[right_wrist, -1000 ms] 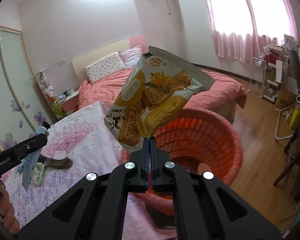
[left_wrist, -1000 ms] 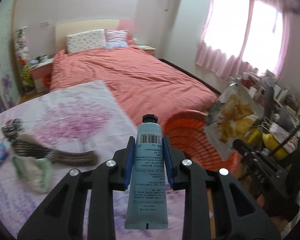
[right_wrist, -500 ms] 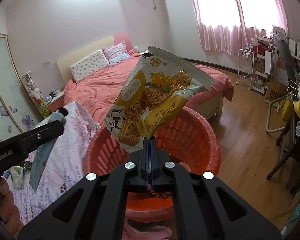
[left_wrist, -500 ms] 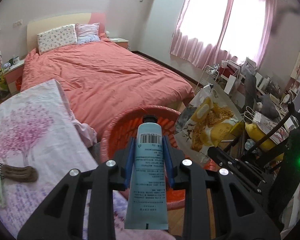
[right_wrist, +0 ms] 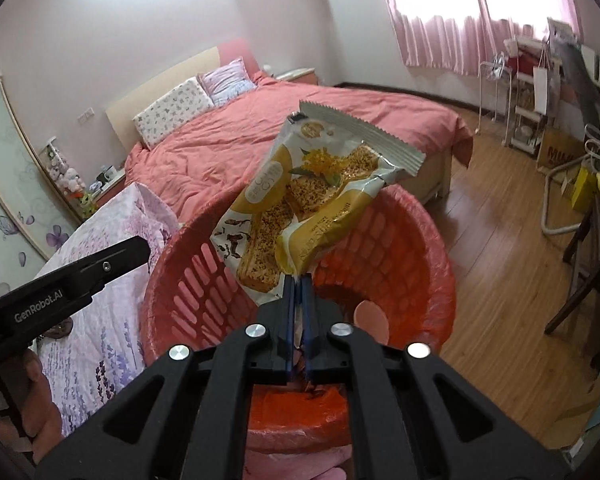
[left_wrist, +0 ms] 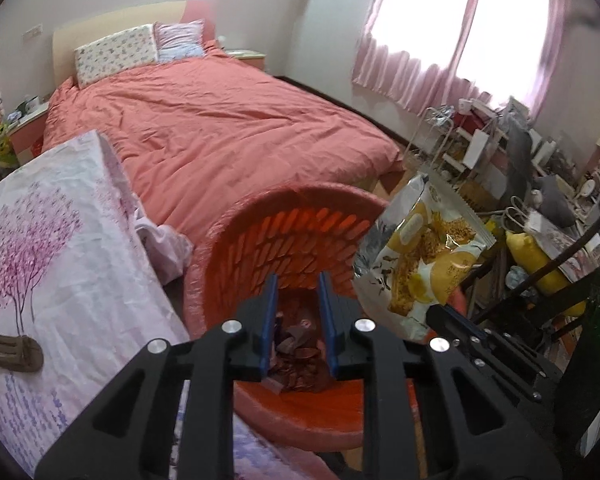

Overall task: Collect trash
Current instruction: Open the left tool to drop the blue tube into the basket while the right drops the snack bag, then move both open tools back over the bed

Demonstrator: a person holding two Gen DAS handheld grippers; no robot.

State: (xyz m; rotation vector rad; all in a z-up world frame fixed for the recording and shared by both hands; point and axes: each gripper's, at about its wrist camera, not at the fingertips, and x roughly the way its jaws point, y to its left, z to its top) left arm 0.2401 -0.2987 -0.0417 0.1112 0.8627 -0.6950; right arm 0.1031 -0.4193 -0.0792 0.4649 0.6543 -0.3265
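Note:
A red-orange plastic basket (left_wrist: 300,236) with a plastic liner stands beside the table, with dark wrappers at its bottom. My left gripper (left_wrist: 298,284) hangs over the basket, open and empty. My right gripper (right_wrist: 297,280) is shut on a yellow and white snack wrapper (right_wrist: 312,196) and holds it upright over the basket (right_wrist: 420,248). The wrapper also shows in the left wrist view (left_wrist: 420,248), at the basket's right rim. The blue tube is not in view.
A table with a floral cloth (left_wrist: 60,240) lies left of the basket, with a brown hair clip (left_wrist: 16,354) on it. A bed with a red cover (left_wrist: 220,128) is behind. Cluttered shelves and chairs (left_wrist: 540,208) stand at the right.
My left gripper has opened and the blue tube it held is gone from its fingers. Both grippers have moved over the basket. The right gripper still holds the wrapper.

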